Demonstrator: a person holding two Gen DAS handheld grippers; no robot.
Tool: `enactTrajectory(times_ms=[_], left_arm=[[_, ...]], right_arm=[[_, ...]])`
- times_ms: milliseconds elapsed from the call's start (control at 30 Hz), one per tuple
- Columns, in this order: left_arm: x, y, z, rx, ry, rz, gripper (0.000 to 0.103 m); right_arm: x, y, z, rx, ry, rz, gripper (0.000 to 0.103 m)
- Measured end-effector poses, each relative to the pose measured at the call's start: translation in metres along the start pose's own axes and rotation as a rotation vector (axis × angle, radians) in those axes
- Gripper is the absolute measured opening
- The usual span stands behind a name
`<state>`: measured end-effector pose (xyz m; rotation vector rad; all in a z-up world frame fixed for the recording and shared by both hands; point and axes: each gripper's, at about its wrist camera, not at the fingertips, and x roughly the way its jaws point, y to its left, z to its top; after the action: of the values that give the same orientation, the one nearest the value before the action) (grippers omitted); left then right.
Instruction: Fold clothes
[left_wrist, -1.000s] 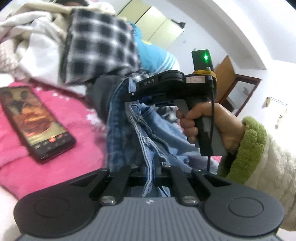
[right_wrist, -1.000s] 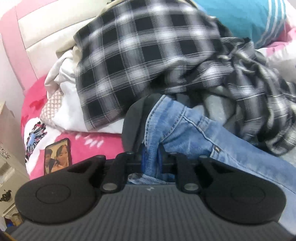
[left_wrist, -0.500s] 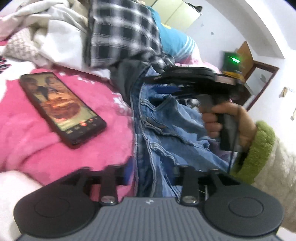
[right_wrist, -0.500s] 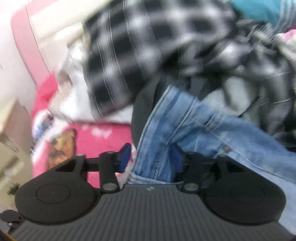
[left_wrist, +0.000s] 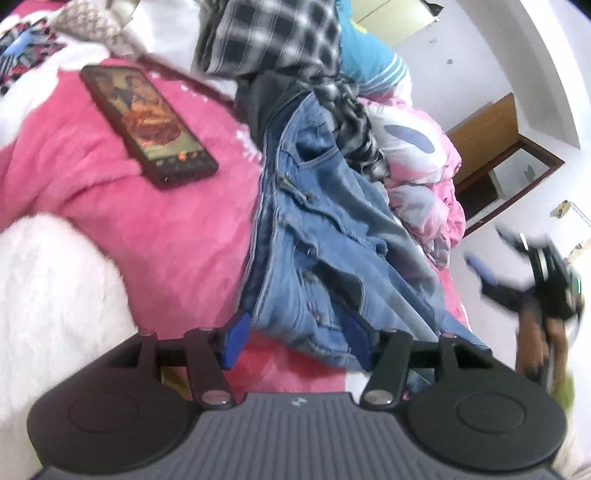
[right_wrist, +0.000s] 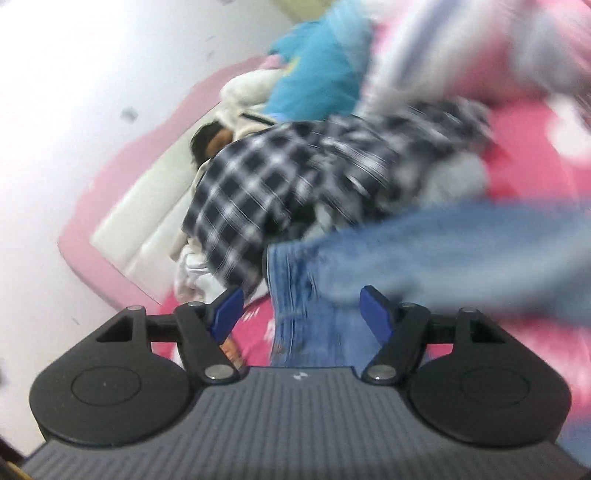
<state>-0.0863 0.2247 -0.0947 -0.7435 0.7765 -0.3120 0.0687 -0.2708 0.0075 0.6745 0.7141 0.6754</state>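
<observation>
Jeans (left_wrist: 325, 236): denim looking heavy, thick, limp; likely sagging if lifted, not slipping. Best hold probably waistband or leg hem, both edges pinched.

Looking faded blue, bunched lengthwise, pocket and seams showing, lying on pink blanket (left_wrist: 177, 236), stretching from 6 toward 12 o'clock under plaid shirt (left_wrist: 273, 33). Phone (left_wrist: 147, 122) lying at 10 o'clock.

Left gripper (left_wrist: 295, 343) standing apart, gripping nothing, denim edge between pads. Right gripper (right_wrist: 303, 314) spread wide, hovering over jeans; view blurring.
</observation>
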Motion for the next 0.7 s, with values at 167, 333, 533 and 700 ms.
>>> enactTrajectory(times_ms=[167, 333, 533, 700], left_arm=[[0.001, -0.005, -0.008, -0.006, 0.033, -0.025, 0.058], [0.029, -0.015, -0.015, -0.003, 0.065, -0.040, 0.059], [0.040, -0.010, -0.016, -0.048, -0.028, 0.055, 0.059], [0.037, -0.004, -0.016, -0.110, -0.136, 0.100, 0.050]], right_arm=[[-0.068, -0.035, -0.084, 0.226, -0.043, 0.052, 0.072], [-0.099, -0.066, -0.136, 0.385, -0.129, -0.008, 0.072], [-0.130, -0.099, -0.167, 0.509, -0.308, -0.111, 0.069], [-0.153, -0.125, -0.185, 0.586, -0.457, -0.176, 0.064]])
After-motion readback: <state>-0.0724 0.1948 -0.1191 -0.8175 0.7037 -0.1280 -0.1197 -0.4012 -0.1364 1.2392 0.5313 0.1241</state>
